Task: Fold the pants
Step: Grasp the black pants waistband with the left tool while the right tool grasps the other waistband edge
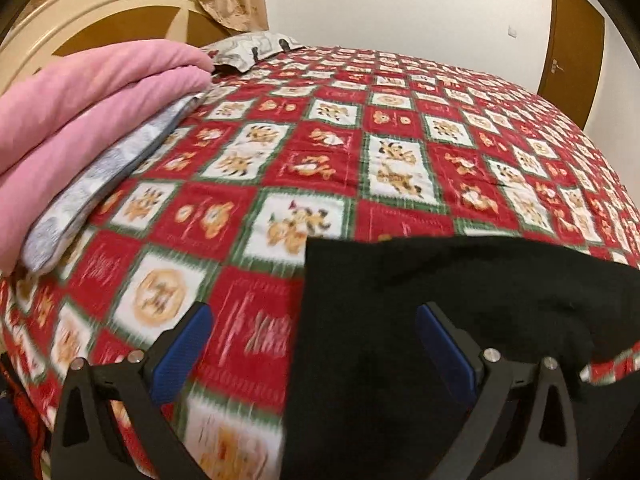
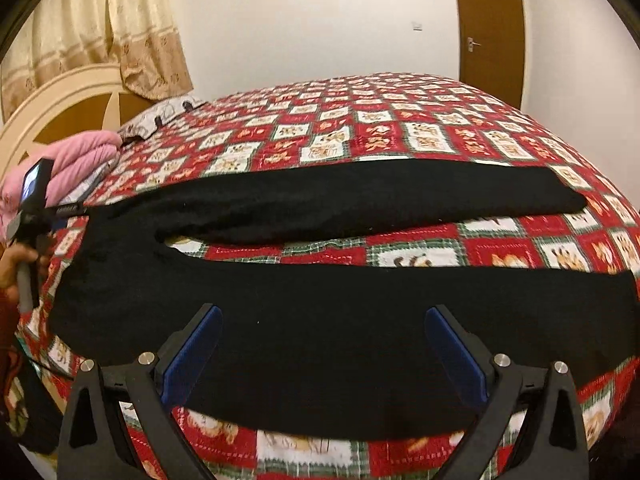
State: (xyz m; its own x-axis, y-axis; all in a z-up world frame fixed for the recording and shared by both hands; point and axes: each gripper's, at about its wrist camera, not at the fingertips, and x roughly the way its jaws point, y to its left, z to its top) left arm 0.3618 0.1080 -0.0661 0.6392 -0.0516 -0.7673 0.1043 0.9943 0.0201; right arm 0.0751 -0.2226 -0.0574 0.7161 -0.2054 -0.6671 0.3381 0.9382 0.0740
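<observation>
Black pants lying crosswise just ahead of right tongs, spread, empty; left tongs spread over waist corner.

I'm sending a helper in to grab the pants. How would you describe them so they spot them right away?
Look at the bed with the red and white checked cover. The pants lie flat across its near side, both legs stretched out side by side towards the right. They are plain black, unlike the folded pink blanket by the headboard.
</observation>
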